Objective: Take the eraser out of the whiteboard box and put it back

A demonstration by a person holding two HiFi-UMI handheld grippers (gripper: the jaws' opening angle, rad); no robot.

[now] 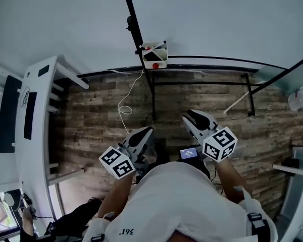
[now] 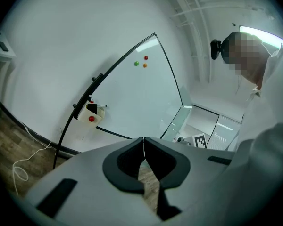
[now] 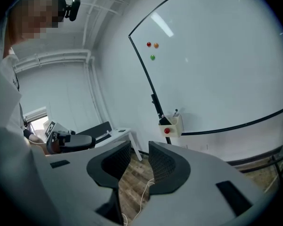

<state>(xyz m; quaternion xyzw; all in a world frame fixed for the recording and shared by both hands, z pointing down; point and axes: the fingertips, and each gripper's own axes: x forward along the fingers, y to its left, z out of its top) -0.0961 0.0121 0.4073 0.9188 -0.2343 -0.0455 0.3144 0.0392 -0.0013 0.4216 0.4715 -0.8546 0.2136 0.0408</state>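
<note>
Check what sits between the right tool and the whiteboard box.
Head view: only wood floor and the whiteboard stand's black bars lie between the right tool and the whiteboard box.

Left tool (image 2: 144,144), jaws together, empty; whiteboard box (image 2: 90,114) hangs at whiteboard (image 2: 137,95) edge.

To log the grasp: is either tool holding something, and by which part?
Nothing is held: left tool shut and empty, right tool open and empty.

head: steeply down | gripper views: forward, far | shared: whiteboard box (image 1: 155,54)
</note>
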